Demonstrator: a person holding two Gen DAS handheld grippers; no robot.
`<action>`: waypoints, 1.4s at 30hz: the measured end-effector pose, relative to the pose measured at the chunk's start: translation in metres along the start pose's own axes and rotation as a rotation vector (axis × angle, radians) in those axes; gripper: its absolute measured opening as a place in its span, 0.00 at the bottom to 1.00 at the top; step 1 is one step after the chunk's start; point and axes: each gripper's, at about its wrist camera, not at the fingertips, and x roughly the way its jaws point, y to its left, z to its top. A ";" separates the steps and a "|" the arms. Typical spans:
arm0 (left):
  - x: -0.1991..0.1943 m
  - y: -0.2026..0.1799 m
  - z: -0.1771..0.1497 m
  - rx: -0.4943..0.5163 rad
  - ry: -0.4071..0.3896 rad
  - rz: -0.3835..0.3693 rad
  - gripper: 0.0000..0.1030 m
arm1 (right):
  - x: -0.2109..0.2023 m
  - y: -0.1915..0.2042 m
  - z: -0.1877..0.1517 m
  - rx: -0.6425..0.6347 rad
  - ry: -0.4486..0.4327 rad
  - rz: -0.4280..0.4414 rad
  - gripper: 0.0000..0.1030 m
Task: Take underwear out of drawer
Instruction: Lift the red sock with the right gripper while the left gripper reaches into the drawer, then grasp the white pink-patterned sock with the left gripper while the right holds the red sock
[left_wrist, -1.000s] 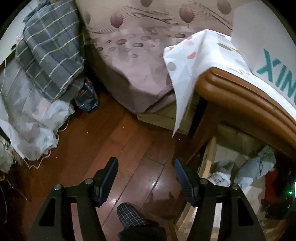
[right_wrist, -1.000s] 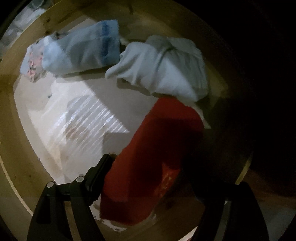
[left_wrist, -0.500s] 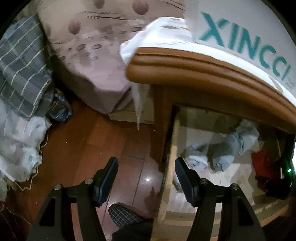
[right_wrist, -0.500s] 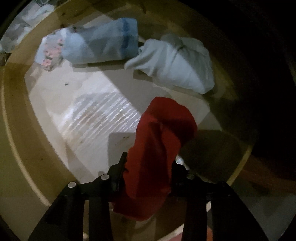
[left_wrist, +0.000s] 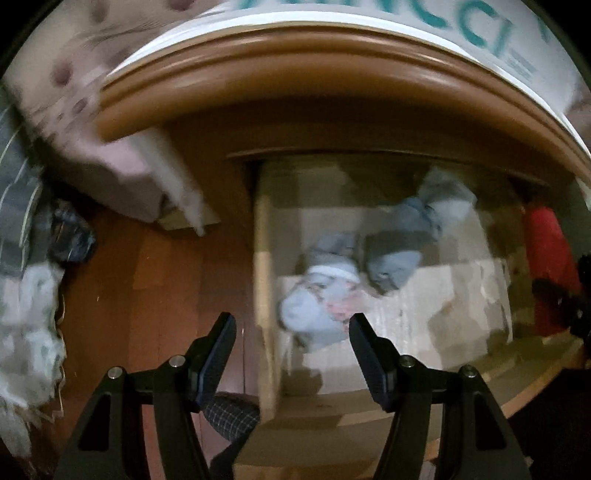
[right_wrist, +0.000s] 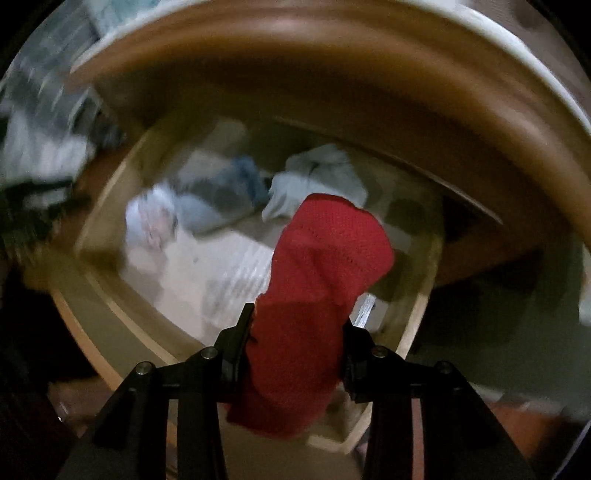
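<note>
- Right wrist view: right gripper was clamped on the red underwear, now lifted clear of the drawer floor versus a second ago; extraction judged nearly done
- Left gripper hung wide, empty; pale garments at 12 o'clock

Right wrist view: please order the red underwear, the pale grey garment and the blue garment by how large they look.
1. Red underwear, though it hangs in the right claw near the camera.
2 and 3. Pale grey garment and blue garment look alike; blur prevents ranking.
</note>
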 end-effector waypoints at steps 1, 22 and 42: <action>0.001 -0.006 0.002 0.031 -0.002 0.000 0.63 | 0.004 0.006 -0.007 0.036 -0.016 -0.003 0.35; 0.091 -0.025 0.034 0.028 0.256 -0.042 0.63 | -0.045 -0.030 -0.046 0.390 -0.252 0.025 0.36; 0.140 -0.034 0.062 -0.008 0.415 0.010 0.63 | -0.045 -0.032 -0.042 0.394 -0.252 0.049 0.37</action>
